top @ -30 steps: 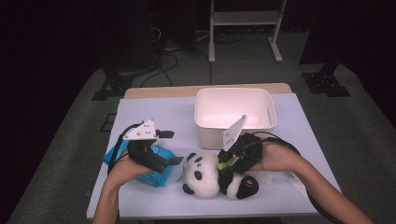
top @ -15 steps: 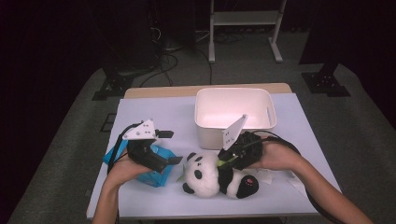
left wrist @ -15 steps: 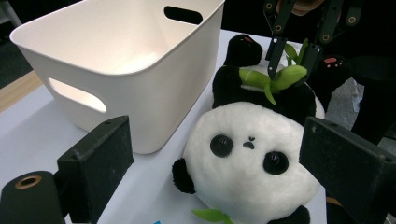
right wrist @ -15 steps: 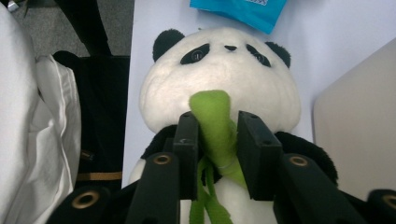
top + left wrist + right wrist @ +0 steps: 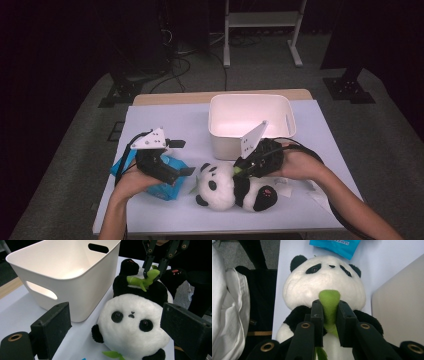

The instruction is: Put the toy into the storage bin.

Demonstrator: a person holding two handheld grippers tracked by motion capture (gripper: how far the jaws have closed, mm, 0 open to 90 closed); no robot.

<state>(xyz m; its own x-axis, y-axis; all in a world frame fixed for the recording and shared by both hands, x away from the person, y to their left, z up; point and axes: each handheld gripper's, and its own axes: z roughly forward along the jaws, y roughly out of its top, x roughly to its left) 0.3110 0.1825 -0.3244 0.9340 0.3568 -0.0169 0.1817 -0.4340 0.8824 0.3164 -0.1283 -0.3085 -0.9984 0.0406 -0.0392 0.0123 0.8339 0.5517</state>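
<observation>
A black-and-white plush panda point(image 5: 220, 187) lies on its back on the pale table point(image 5: 165, 125), in front of a white bin point(image 5: 220, 145). A green felt leaf point(image 5: 329, 297) rests on its chest. My right gripper point(image 5: 329, 312) has just been closing; its pads now pinch that leaf point(image 5: 142, 280) between them. In the high view the right gripper point(image 5: 239, 171) bears down on the panda's chest. My left gripper point(image 5: 182, 157) hovers open over a blue packet point(image 5: 162, 192), its jaws wide and facing the panda's head point(image 5: 130, 325) with nothing between them.
The white bin point(image 5: 75, 290) has handle cut-outs and stands just behind the panda. The blue packet point(image 5: 337, 246) lies beyond the panda's head. A clear wrapper point(image 5: 300, 187) lies at the right of the table. A metal stand point(image 5: 260, 20) and cables are on the floor behind.
The right gripper's jaws have drawn in onto the green leaf on the panda's chest. Both hands and the panda stay where they were.
</observation>
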